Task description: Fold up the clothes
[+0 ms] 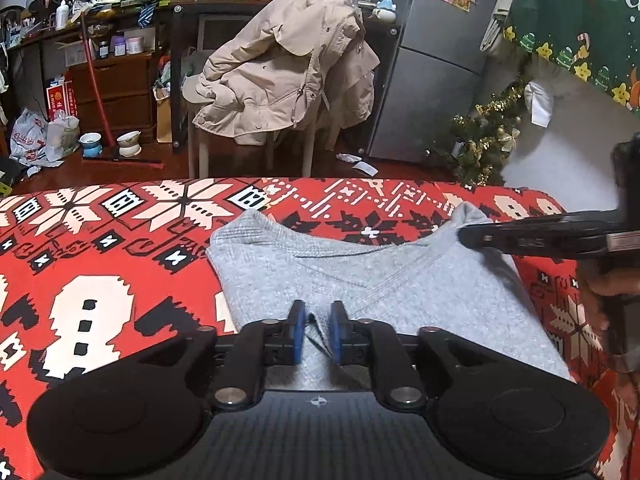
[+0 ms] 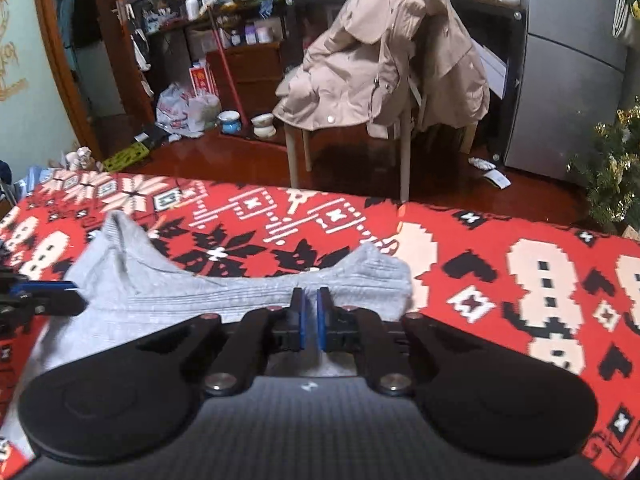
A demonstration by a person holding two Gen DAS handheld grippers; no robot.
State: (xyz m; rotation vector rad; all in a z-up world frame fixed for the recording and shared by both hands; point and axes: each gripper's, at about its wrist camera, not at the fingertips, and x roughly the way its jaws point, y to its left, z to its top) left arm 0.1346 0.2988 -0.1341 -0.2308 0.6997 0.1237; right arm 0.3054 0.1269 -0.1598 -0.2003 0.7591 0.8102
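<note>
A grey knit garment (image 1: 400, 280) lies on the red patterned cloth (image 1: 100, 280), its ribbed edges turned up at the far side. My left gripper (image 1: 318, 320) is nearly closed and pinches a fold of the grey fabric between its blue pads. The right gripper's fingers (image 1: 540, 240) lie side-on over the garment's right corner. In the right wrist view, the garment (image 2: 160, 284) spreads to the left, and my right gripper (image 2: 310, 304) sits over its ribbed edge, jaws a narrow gap apart, fabric seemingly between them. The left gripper (image 2: 40, 296) shows at the left edge.
A chair draped with a beige jacket (image 1: 288, 72) stands beyond the table's far edge. A grey fridge (image 1: 432, 60) and a small Christmas tree (image 1: 484, 140) are at the right. Cluttered shelves (image 1: 100, 20), bags and bowls sit on the floor at the left.
</note>
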